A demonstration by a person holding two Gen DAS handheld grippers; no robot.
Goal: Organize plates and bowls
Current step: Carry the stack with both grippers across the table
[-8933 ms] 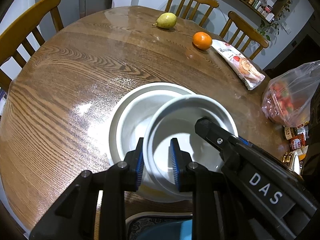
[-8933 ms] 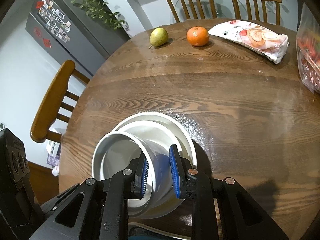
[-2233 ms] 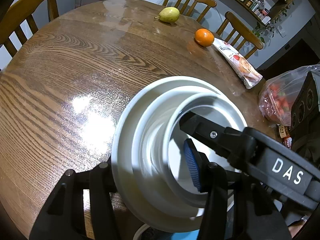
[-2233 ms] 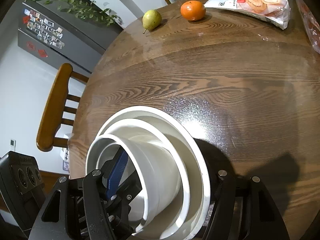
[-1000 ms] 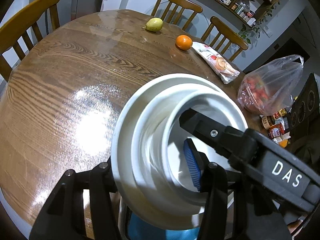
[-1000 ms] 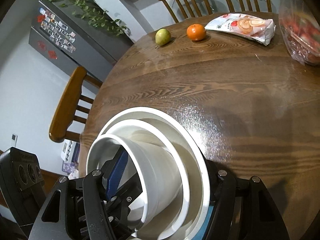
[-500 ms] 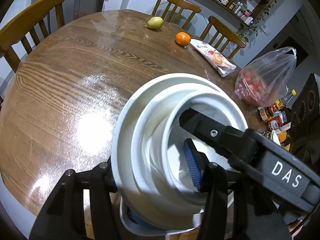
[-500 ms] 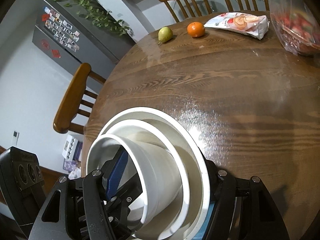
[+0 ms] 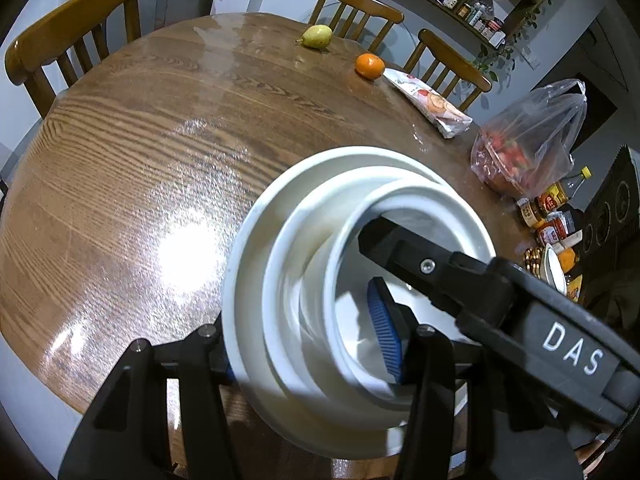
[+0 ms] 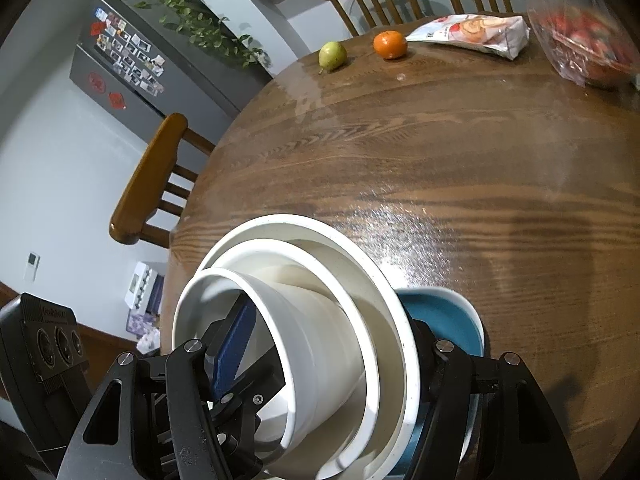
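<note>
A stack of three nested white bowls (image 9: 280, 280) is held in the air above the near edge of the round wooden table (image 9: 160, 140). My left gripper (image 9: 308, 344) is shut on the stack's left wall, with one blue pad (image 9: 384, 336) inside the innermost bowl. My right gripper (image 10: 328, 364) is shut on the stack (image 10: 320, 280) from the other side, with its blue pad (image 10: 236, 344) inside. A blue plate with a white rim (image 10: 444, 316) lies on the table just under the stack.
At the far side of the table lie a green pear (image 9: 317, 36), an orange (image 9: 370, 66) and a snack packet (image 9: 428, 102). A plastic bag of red fruit (image 9: 528, 148) and jars (image 9: 548, 216) stand at the right. Wooden chairs (image 10: 156, 176) ring the table.
Both grippers changed from pinching the inner bowl to clamping the whole stack, then lifted it well above the table. The blue plate has come into view beneath it.
</note>
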